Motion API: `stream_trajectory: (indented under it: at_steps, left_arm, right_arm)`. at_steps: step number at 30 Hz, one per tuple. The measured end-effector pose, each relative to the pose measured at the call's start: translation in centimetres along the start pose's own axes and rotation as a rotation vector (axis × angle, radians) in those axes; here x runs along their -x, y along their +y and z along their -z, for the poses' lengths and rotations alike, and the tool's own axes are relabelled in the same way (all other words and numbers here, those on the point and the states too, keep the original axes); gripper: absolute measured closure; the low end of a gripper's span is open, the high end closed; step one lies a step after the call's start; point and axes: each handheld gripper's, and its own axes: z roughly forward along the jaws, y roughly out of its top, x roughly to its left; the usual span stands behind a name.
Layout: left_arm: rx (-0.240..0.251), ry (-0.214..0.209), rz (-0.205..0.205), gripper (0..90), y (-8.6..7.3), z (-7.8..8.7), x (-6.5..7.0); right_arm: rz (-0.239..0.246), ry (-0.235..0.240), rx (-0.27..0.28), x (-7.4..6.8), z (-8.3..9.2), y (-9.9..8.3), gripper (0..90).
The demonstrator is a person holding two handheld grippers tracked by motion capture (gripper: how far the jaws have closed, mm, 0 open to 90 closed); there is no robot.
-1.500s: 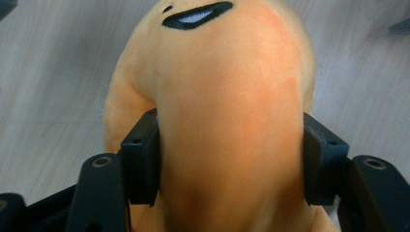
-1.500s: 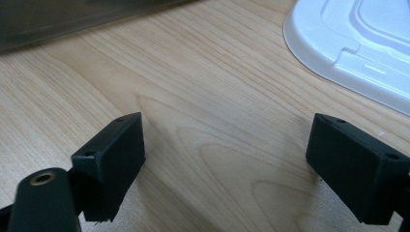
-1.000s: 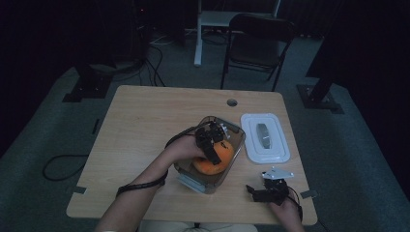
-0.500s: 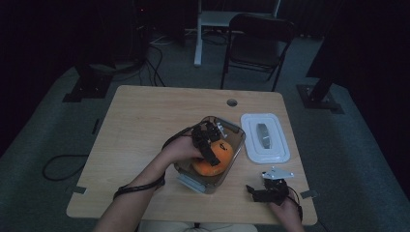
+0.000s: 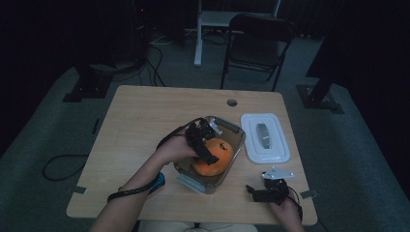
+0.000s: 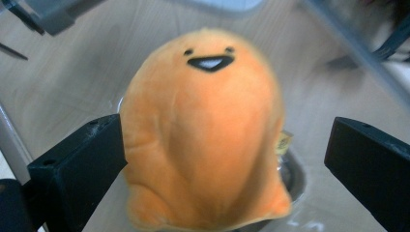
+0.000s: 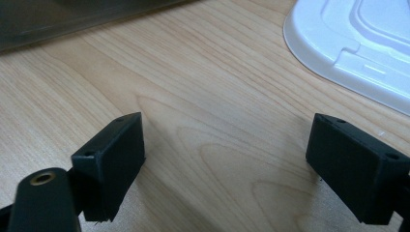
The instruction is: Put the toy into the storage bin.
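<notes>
An orange plush toy with a smiling face sits in a clear plastic container at the table's middle. My left gripper hangs over the container and points down at the toy. Its jaws have just been opening and now stand wide. The toy is between them: one jaw is right against its side and the other stands well apart. My right gripper rests near the front right edge, open over bare wood with nothing between its fingers.
A white lid lies flat to the right of the container, and its edge lies just beyond my right gripper. The wooden table has a cable hole at the back. A folding chair stands behind the table.
The left hand and its gripper have shifted slightly over the toy. The toy stays in the container and the right gripper has not moved.
</notes>
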Motion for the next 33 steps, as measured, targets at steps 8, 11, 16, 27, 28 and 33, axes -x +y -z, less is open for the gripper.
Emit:
stream_trajectory:
  at_steps: [8, 11, 16, 27, 28, 33]
  left_arm:
    - [0.016, 0.054, -0.003, 1.4, -0.8, 1.5, 0.2]
    - [0.028, 0.064, 0.000, 1.4, -1.3, 2.4, 0.2]
    - [0.040, 0.085, -0.002, 1.4, -2.1, 3.4, 0.3]
    - [0.091, 0.137, 0.060, 3.9, -4.9, 6.1, -0.3]
    - [0.099, 0.139, 0.065, 3.9, -5.2, 6.3, -0.4]
    - [0.115, 0.150, 0.109, 3.9, -7.2, 6.8, -0.8]
  right_arm:
    - [0.000, 0.000, 0.000, 0.0, 0.0, 0.0, 13.2]
    - [0.000, 0.000, 0.000, 0.0, 0.0, 0.0, 13.3]
    - [0.000, 0.000, 0.000, 0.0, 0.0, 0.0, 13.2]
    - [0.000, 0.000, 0.000, 0.0, 0.0, 0.0, 13.3]
    - [0.000, 0.000, 0.000, 0.0, 0.0, 0.0, 13.3]
    - [0.000, 0.000, 0.000, 0.0, 0.0, 0.0, 13.3]
